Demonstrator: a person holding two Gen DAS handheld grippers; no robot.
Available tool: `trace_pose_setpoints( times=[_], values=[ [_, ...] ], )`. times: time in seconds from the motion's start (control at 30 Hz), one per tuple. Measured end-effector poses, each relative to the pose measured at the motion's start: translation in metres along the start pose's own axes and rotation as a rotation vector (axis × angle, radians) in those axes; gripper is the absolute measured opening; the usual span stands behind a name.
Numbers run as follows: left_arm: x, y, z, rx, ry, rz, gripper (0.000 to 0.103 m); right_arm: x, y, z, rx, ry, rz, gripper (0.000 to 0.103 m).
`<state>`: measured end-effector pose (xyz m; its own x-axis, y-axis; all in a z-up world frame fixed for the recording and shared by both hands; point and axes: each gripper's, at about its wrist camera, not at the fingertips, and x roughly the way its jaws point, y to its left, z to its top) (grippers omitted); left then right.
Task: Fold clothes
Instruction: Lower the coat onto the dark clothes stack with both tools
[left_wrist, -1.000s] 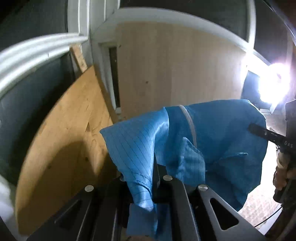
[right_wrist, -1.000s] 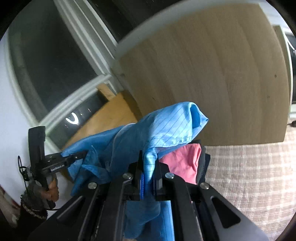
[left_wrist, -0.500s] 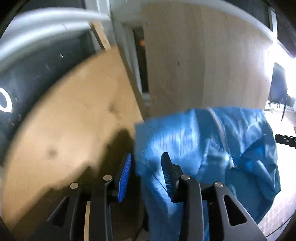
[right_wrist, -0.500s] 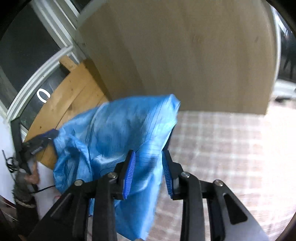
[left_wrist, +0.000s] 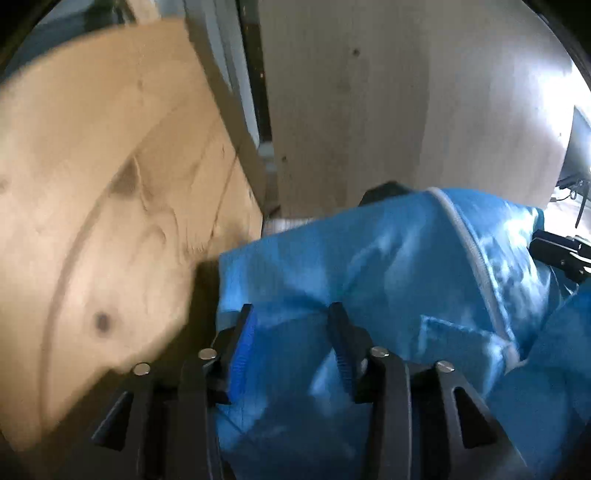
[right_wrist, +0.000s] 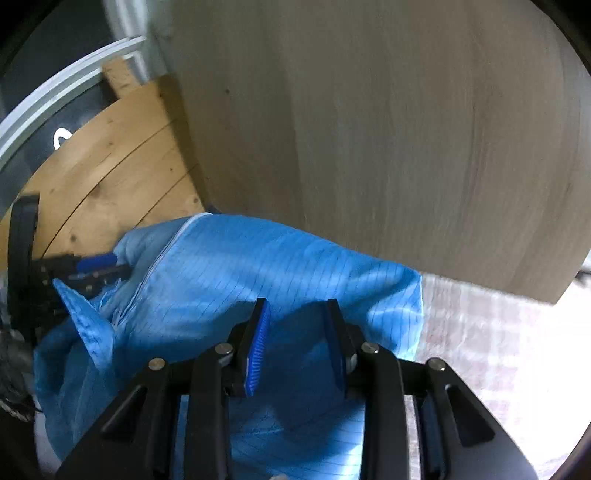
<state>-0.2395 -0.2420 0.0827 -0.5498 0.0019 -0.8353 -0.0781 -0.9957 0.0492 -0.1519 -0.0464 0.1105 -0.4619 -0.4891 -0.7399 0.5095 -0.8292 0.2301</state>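
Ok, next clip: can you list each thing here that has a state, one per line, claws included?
Left claw: open, blue garment between its fingers, not clamped.
Right claw: open, blue cloth between and under its fingers.
Blue garment: crumpled in a loose heap, not folded; white zipper runs across it.
Checked cloth surface: lies flat beside the garment.
Pale wooden panel: upright behind the garment.

A pale upright panel (right_wrist: 406, 140) blocks the way ahead. A knotty wooden board (left_wrist: 92, 206) walls the left. Checked cloth surface (right_wrist: 491, 332) lies free to the right.
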Motion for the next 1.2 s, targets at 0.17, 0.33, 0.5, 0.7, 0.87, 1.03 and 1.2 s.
trace_pose_setpoints(
  times=[0.17,0.33,0.5,0.7,0.87,1.03,1.2],
  values=[
    [-0.014,0.005,0.0,-0.017,-0.011,0.034,0.045,-0.016,-0.012,-0.005,0.008,0.005,-0.047,0.03],
    [-0.06,0.002,-0.014,-0.037,-0.075,0.033,0.046,-0.067,-0.007,-0.022,0.021,-0.038,0.004,0.031],
    [-0.101,-0.015,-0.036,-0.018,-0.129,0.005,0.048,-0.105,0.013,-0.047,-0.008,-0.101,0.012,0.036],
    [-0.137,-0.057,-0.056,0.003,-0.172,-0.184,0.05,-0.12,0.05,-0.043,-0.141,-0.137,0.114,0.033],
    [-0.1,-0.096,-0.042,-0.006,-0.079,-0.318,0.053,-0.091,0.059,-0.019,-0.231,-0.057,0.104,0.034],
    [-0.073,-0.089,-0.031,-0.175,-0.014,-0.383,0.054,-0.056,0.044,0.004,-0.177,0.06,0.232,0.034],
    [-0.064,-0.092,-0.031,-0.238,0.026,-0.392,0.059,-0.022,0.044,0.019,-0.168,0.156,0.333,0.018]
  ],
)
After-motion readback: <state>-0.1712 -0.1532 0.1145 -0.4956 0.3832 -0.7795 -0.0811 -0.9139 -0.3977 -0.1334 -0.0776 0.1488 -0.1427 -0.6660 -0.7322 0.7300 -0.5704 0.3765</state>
